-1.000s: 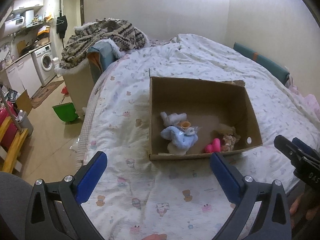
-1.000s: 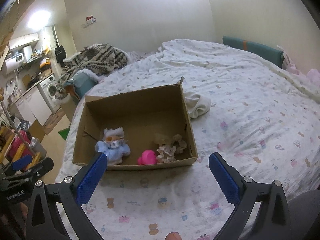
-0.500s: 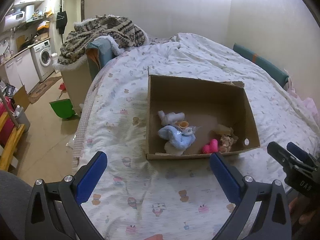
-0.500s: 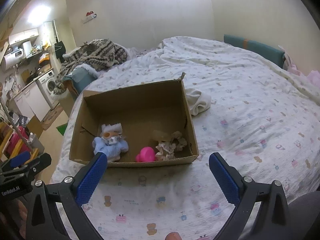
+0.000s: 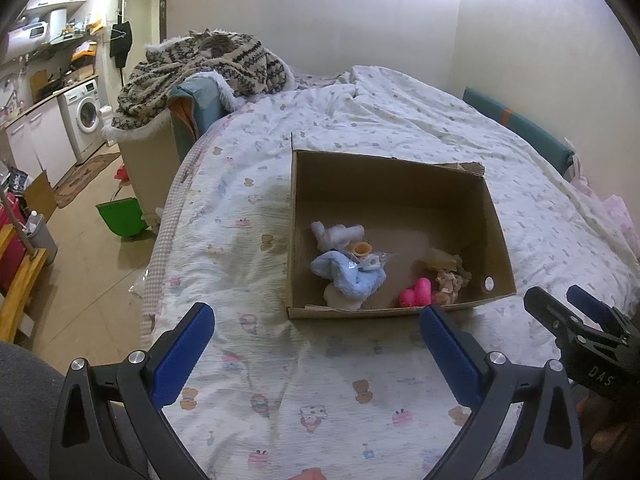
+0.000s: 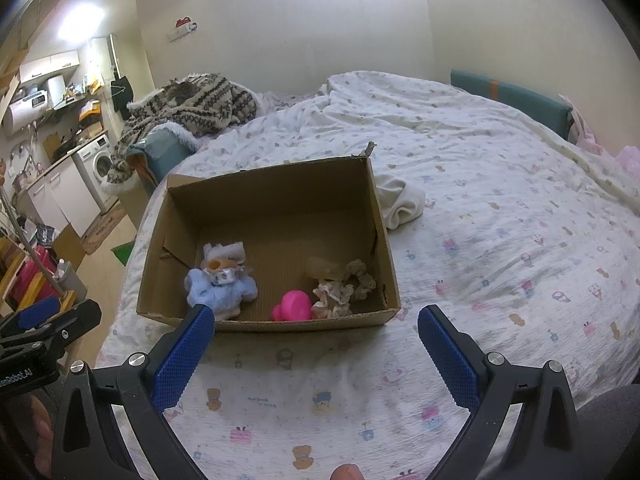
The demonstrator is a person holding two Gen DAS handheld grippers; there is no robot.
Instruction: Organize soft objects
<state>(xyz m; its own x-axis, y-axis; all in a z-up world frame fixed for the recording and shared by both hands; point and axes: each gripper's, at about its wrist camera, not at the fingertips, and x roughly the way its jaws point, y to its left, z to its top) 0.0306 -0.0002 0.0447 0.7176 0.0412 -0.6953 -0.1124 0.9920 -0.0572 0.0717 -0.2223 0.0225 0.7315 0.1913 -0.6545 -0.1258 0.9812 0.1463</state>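
Blue-padded left gripper (image 5: 316, 340) and right gripper (image 6: 316, 340) level, spread wide, empty, facing cardboard box (image 6: 372, 208).

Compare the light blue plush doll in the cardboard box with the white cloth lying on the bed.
The light blue plush doll lies inside the brown cardboard box, near its left front corner; the crumpled white cloth lies outside on the printed bedsheet, against the box's right wall. The doll is blue with a white hat and an orange face; the cloth is plain white. The doll has a figure's shape; the cloth is a shapeless bundle. Both look soft, and neither is held.
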